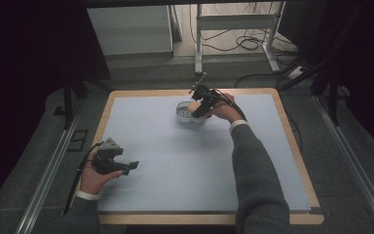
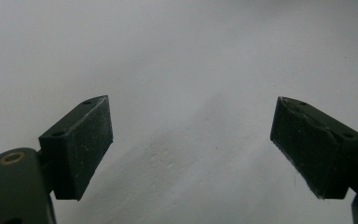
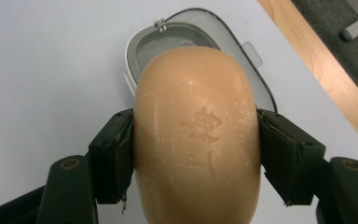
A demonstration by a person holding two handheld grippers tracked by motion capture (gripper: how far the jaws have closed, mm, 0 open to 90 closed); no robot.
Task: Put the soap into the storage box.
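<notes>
Right gripper (image 3: pixel 196 154): jaws clamped on the two long sides of a tan oval soap bar (image 3: pixel 196 135). The right gripper view shows a stamped mark on the bar's top face and a pale dish (image 3: pixel 254 74) with a dark rim directly beyond and under the bar's far end; whether the bar touches the dish cannot be told. In the high view the right gripper (image 1: pixel 198 111), soap bar (image 1: pixel 194 107) and dish (image 1: pixel 185 116) blur into one small cluster near the far edge of the table (image 1: pixel 292 146), slightly right of centre; no stamp is readable there.

Left gripper (image 2: pixel 191 144): jaws wide apart, nothing between them, bare pale mat beneath. High view places the left gripper (image 1: pixel 131 165) at the near left, jaws pointing right, held in the left hand (image 1: pixel 93 176).

Wooden table border is close beyond the dish. The mat's centre and near right lie open, crossed only by the right sleeve (image 1: pixel 253 170).
</notes>
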